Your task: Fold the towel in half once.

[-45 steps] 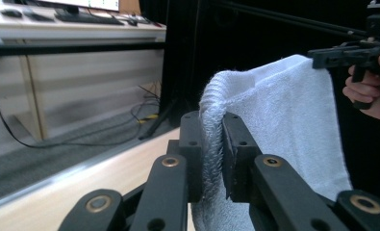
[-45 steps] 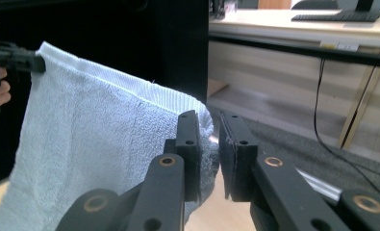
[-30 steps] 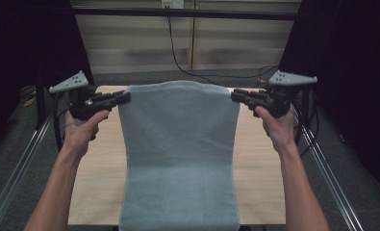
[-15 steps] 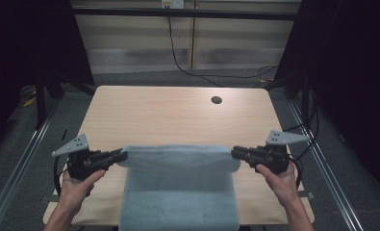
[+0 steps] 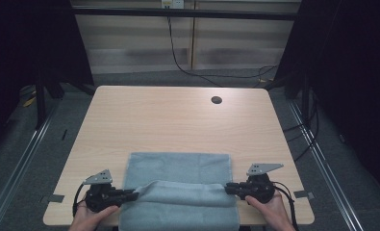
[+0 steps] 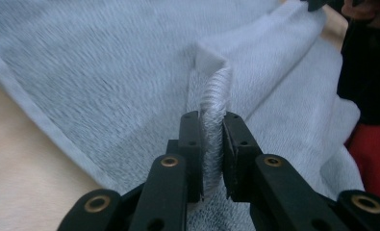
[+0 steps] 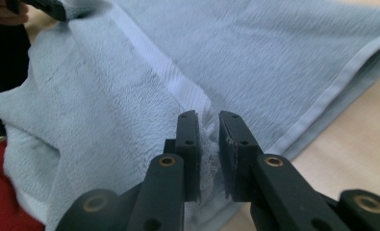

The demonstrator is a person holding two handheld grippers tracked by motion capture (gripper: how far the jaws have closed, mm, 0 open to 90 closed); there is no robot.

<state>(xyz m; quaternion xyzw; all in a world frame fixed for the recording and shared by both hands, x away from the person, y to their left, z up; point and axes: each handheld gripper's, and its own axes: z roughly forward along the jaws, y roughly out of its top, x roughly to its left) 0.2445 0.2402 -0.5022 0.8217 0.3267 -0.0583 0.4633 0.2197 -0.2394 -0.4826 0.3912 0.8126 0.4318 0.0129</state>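
In the high view, a pale blue towel (image 5: 178,192) lies at the lower centre of the frame on the near part of the wooden table (image 5: 178,120), its near part doubled over. The left gripper (image 5: 130,195) at lower left and the right gripper (image 5: 230,188) at lower right each pinch one end of the folded edge.

In the left gripper view, the jaws clamp a bunched towel corner at centre frame.

In the right gripper view, the jaws grip the towel's hem at centre, with bare table at lower right.
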